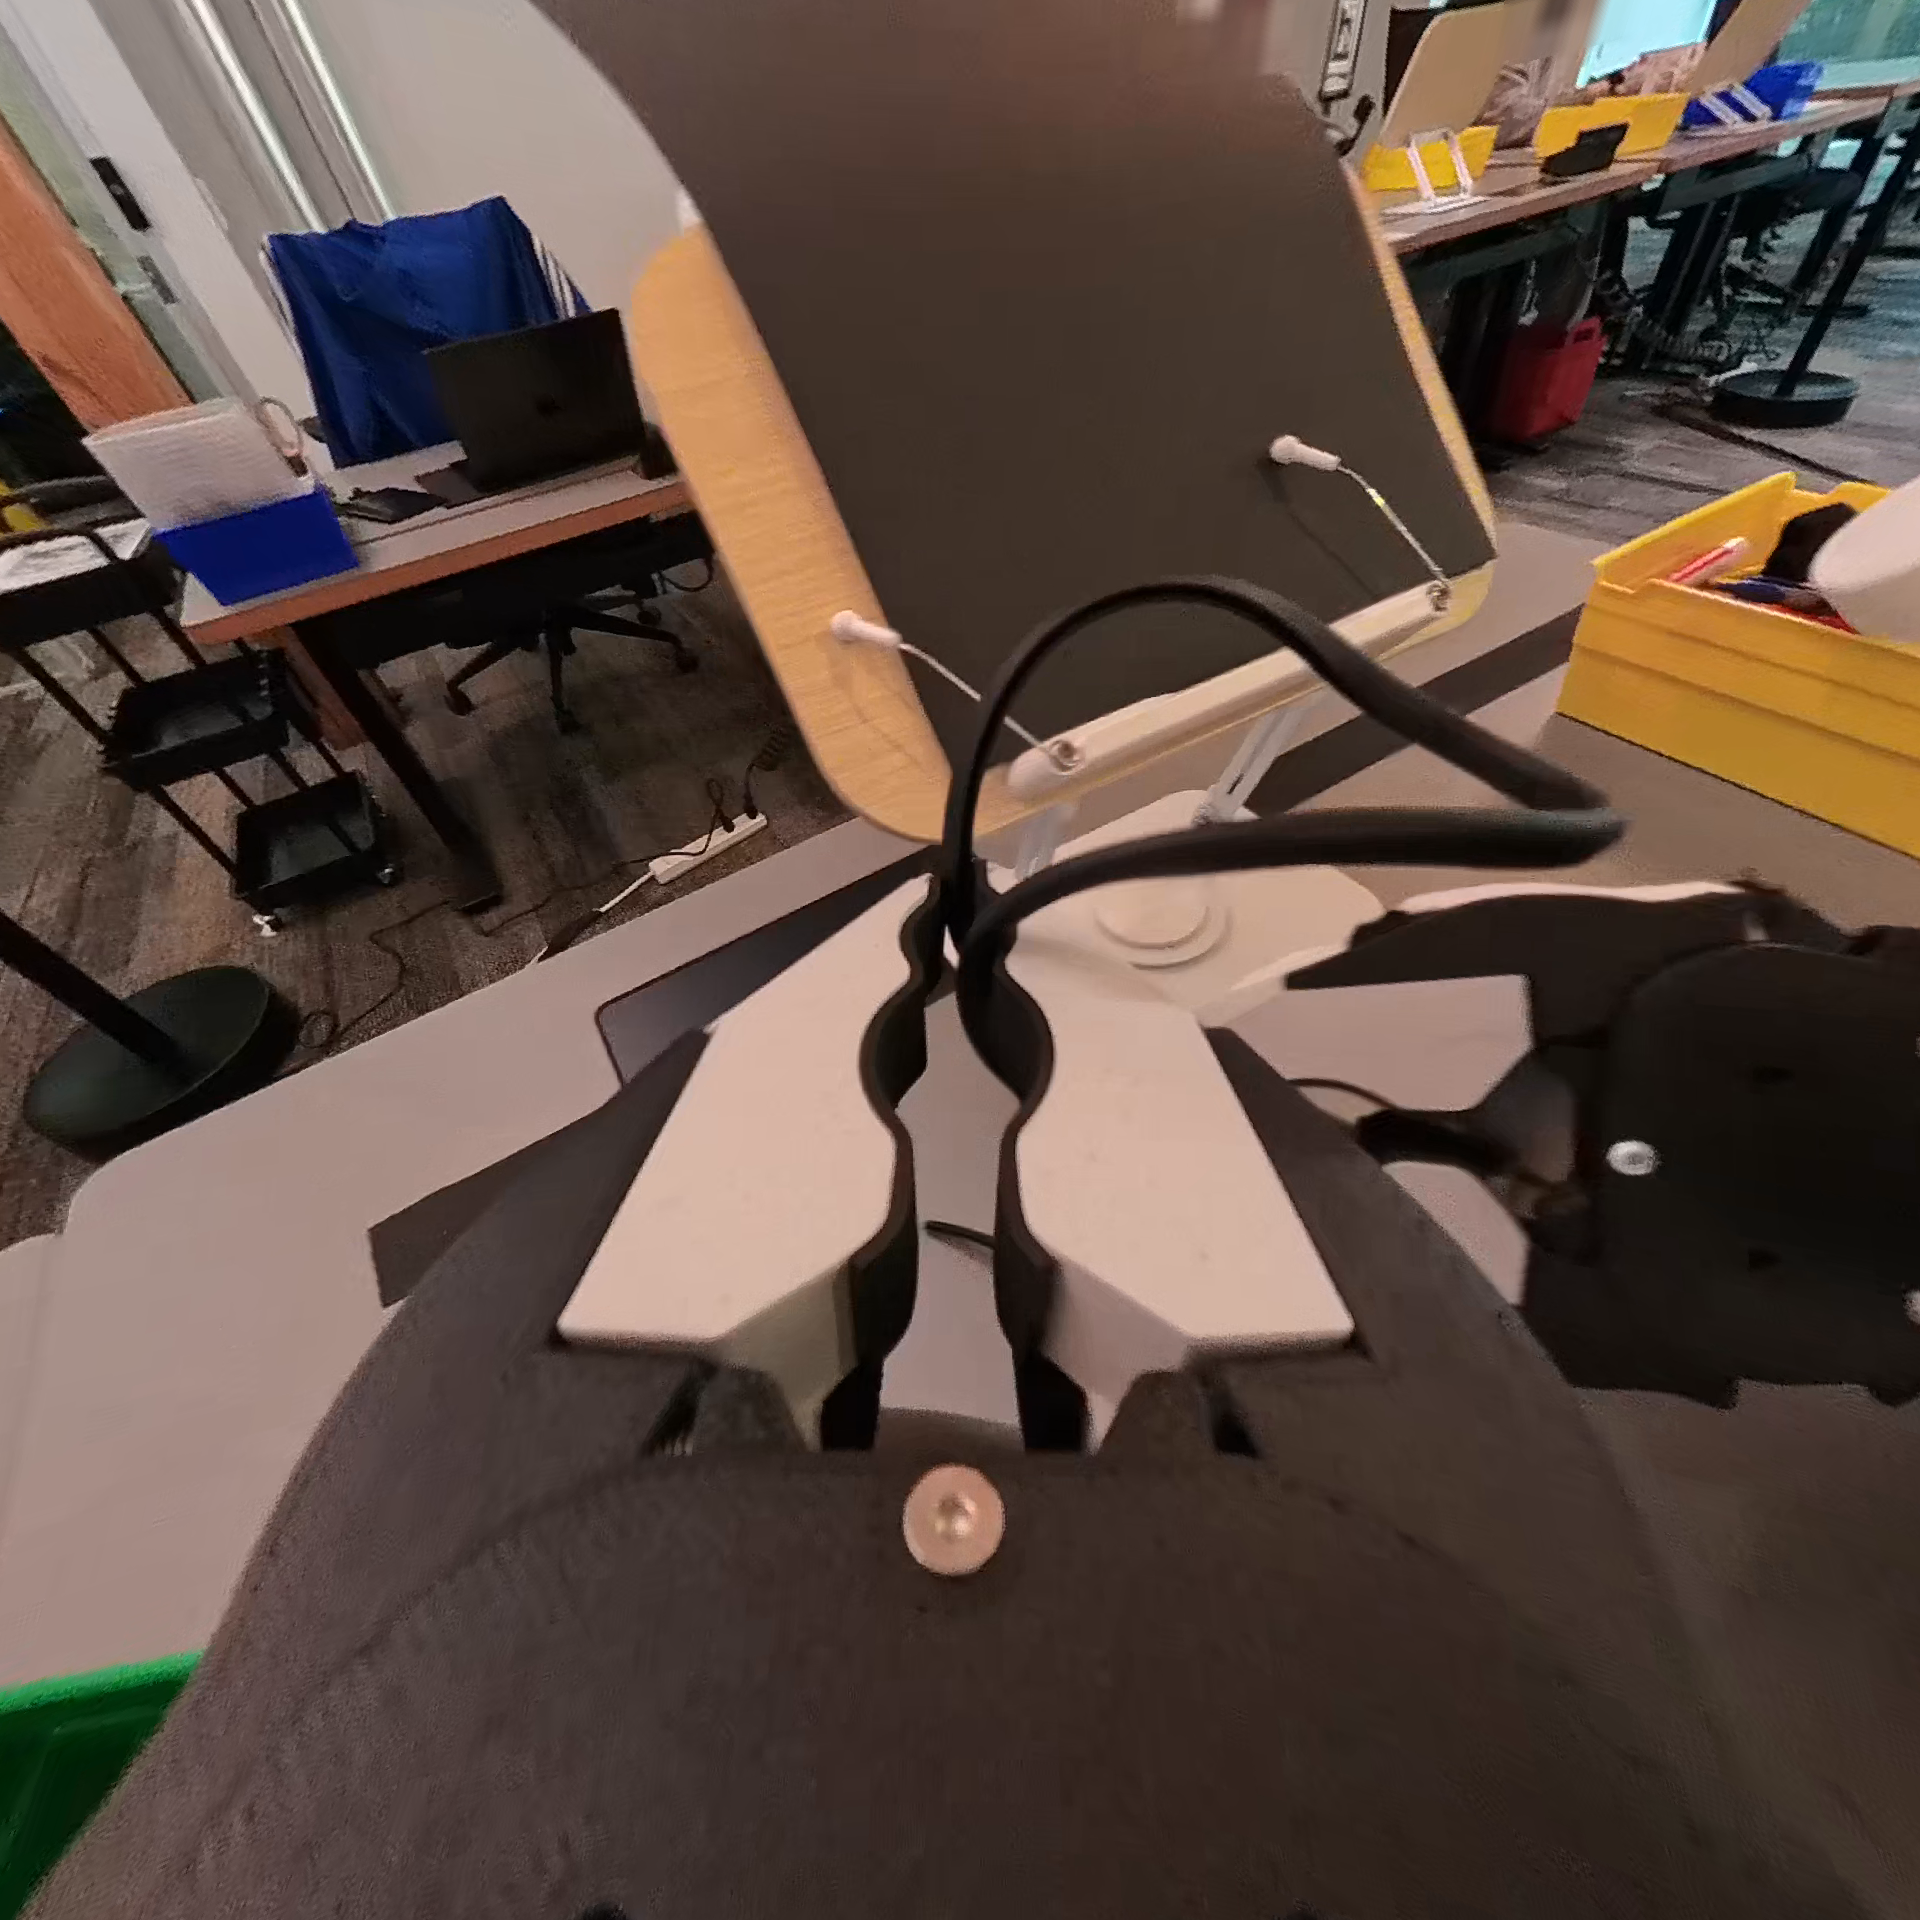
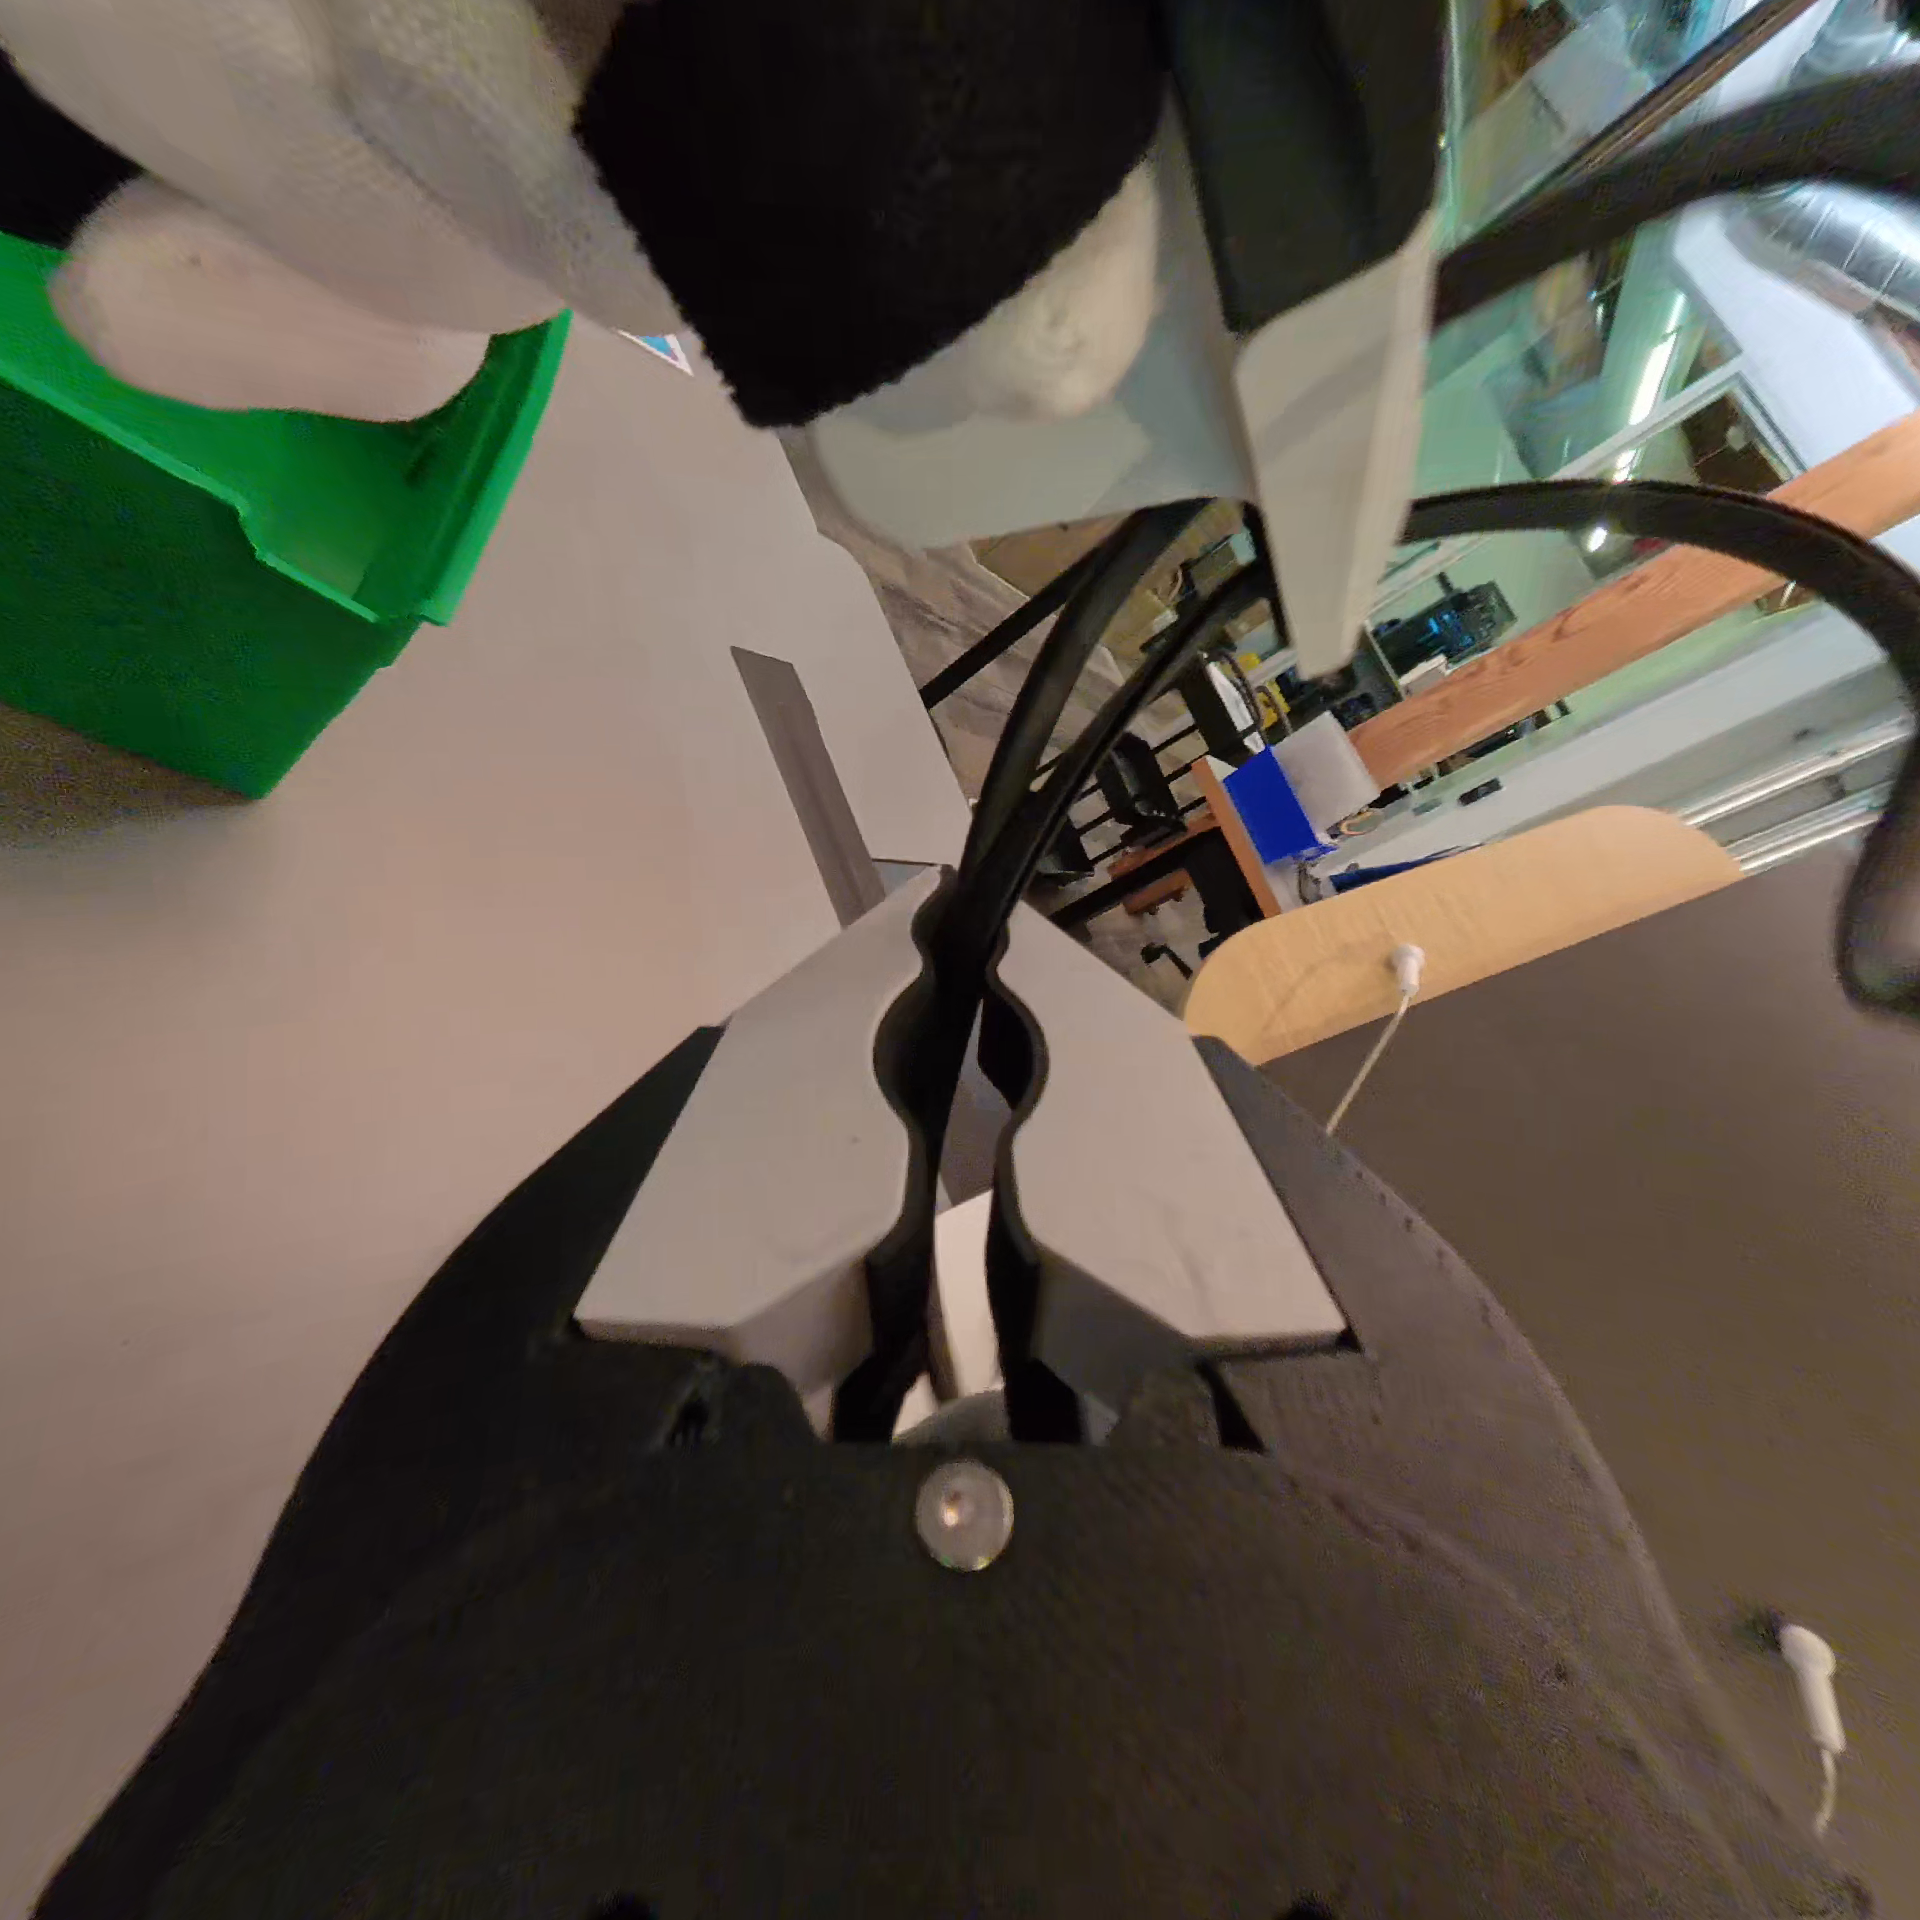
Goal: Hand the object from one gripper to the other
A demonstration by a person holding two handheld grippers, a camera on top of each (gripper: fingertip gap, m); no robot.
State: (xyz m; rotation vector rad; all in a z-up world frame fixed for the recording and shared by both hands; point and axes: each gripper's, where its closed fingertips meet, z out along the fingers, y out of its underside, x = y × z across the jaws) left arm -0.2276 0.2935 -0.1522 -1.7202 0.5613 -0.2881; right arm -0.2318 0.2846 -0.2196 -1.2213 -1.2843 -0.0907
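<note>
Even, fairly bright indoor light fills both views, with soft shadows on the grey bench. Strong wide-angle bending curves the edges. Motion blur smears the black cable and the gloved hand close to the lens.

Open-plan office / lab space. Left of the left wrist frame: desk with a closed laptop, office chair under it, power strip on the patterned carpet. Upper right: long benches with yellow parts bins. Right wrist view, upper right: glass partitions, exposed duct.
</note>
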